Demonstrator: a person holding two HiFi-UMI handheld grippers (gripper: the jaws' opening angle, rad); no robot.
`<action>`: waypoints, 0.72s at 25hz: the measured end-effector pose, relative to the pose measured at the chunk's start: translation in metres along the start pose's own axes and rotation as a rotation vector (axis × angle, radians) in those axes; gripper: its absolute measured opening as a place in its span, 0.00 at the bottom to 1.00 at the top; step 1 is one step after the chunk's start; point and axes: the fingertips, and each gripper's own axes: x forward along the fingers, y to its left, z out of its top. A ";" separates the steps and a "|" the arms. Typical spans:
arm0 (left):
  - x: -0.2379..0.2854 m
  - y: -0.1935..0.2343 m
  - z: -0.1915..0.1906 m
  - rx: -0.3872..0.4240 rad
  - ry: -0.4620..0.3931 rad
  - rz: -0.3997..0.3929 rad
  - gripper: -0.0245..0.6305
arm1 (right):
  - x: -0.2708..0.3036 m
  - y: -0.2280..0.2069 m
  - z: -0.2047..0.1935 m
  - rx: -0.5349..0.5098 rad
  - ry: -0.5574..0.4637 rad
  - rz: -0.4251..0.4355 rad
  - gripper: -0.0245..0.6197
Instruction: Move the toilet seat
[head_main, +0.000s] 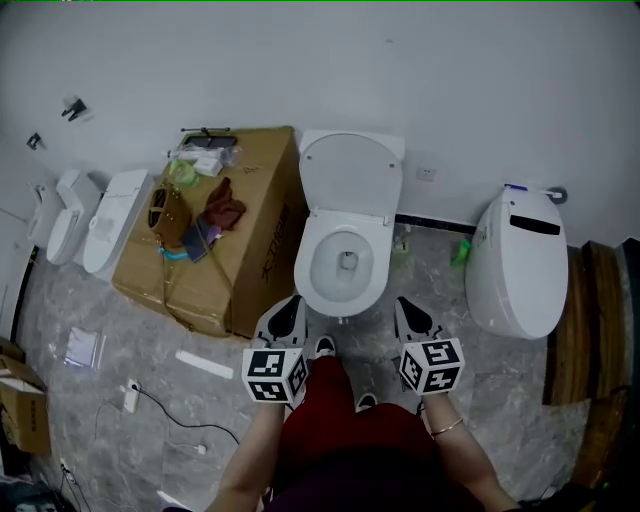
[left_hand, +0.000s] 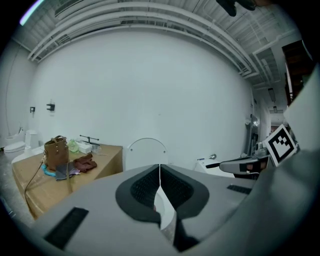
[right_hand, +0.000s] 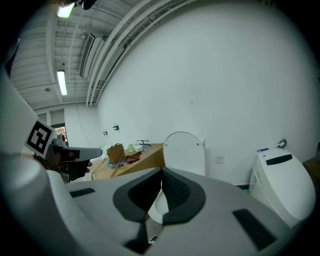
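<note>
While both tools hang just short of the toilet bowl (head_main: 312, 270), we find the toilet seat (head_main: 350, 176) standing upright at its far side, leaned back towards the wall. It shows as a solid white oval. Whether a separate ring lies on the rim below it, we cannot tell.

The left gripper (head_main: 291, 306) and the right gripper (head_main: 404, 306) each have their fingers pressed together with nothing between them. Both gripper views show the dark pads meeting in a thin line.

We judge the seat to be rigid moulded plastic, fairly light, glossy and therefore slippery under the pads. It is hinged at the base, so it should swing rather than lift free. The best hold looks to be the free top edge – thin enough to pinch, and farthest from the hinge. The jaws would have to part first. Once tipped past upright it may fall under its own weight, so we would keep the pinch and ease it down. The cardboard box (head_main: 255, 255) just beside the bowl leaves the left side a little tight.
</note>
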 end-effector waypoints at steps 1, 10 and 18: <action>0.008 0.007 0.002 -0.001 -0.003 -0.003 0.08 | 0.008 -0.002 0.004 0.007 -0.006 -0.006 0.06; 0.106 0.078 0.024 0.027 0.039 -0.067 0.08 | 0.106 -0.029 0.032 0.067 0.018 -0.105 0.06; 0.174 0.134 0.020 0.000 0.113 -0.116 0.08 | 0.172 -0.042 0.033 0.117 0.088 -0.209 0.06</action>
